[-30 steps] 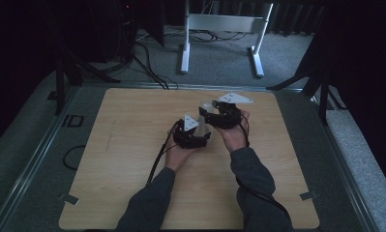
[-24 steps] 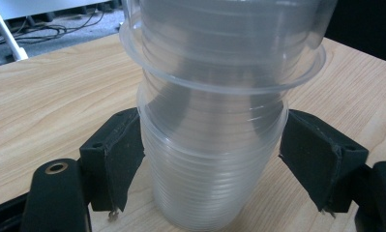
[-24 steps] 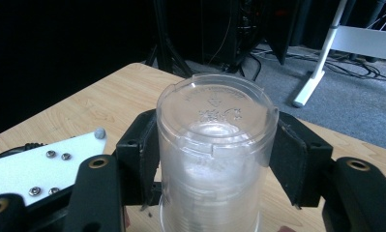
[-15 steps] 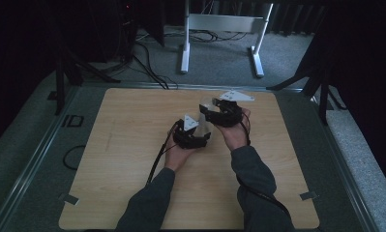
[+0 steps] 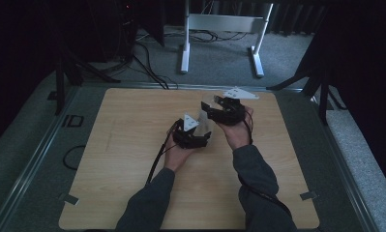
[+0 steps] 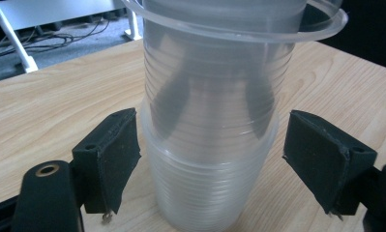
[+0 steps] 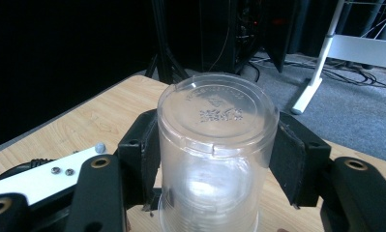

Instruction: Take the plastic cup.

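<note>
Cups point(image 6: 210, 145), stacked, stand between the left hand-held gripper's point(image 6: 210, 164) just-opened jaws; the right hand-held gripper point(image 7: 215, 159) clamps them.

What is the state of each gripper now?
Left gripper: jaws just opened, pads clear of the stacked clear plastic cups between them.
Right gripper: closed on a clear plastic cup.

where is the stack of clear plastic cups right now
The stack of clear cups is right of the wooden table's centre in the high view, between the left gripper's open fingers, its far end clamped by the right gripper.
</note>
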Tool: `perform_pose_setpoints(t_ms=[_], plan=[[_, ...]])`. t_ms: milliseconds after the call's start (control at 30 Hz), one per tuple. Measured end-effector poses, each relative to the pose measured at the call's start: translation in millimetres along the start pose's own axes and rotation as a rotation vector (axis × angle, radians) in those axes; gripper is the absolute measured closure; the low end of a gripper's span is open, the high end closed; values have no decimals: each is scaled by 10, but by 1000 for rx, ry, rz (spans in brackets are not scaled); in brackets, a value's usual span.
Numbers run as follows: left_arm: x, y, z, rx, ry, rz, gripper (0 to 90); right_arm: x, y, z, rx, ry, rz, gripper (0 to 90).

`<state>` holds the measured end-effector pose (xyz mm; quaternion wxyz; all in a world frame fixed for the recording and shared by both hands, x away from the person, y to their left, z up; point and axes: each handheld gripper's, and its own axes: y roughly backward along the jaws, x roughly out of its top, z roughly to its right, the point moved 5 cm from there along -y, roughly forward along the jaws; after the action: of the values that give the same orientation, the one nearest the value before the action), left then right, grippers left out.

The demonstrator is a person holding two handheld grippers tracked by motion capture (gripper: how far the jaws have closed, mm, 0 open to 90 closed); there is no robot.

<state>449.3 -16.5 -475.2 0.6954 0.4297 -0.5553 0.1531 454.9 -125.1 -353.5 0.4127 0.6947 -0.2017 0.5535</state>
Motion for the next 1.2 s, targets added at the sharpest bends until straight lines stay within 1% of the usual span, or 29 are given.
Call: perform_pose_setpoints(t_ms=[333, 700, 867, 933, 967, 1100, 1133, 1200], plan=[[14, 17, 10, -10, 15, 4, 202, 90, 66, -2, -4, 9, 13, 408], [32, 44, 16, -10, 8, 10, 220, 212, 158, -45, -1, 26, 27, 409], [21, 59, 17, -17, 19, 11, 235, 238, 196, -22, 0, 28, 26, 409], [18, 63, 24, -18, 19, 10, 235, 241, 203, -20, 2, 26, 27, 409], [17, 67, 31, -19, 17, 10, 235, 253, 229, -5, 10, 12, 32, 409], [20, 70, 39, -22, 18, 12, 235, 263, 258, 8, 9, 13, 37, 409], [21, 81, 44, -19, 8, 14, 235, 267, 280, 16, 7, 9, 35, 409], [20, 93, 43, -17, 8, 17, 235, 272, 301, 25, 5, 13, 38, 409]])
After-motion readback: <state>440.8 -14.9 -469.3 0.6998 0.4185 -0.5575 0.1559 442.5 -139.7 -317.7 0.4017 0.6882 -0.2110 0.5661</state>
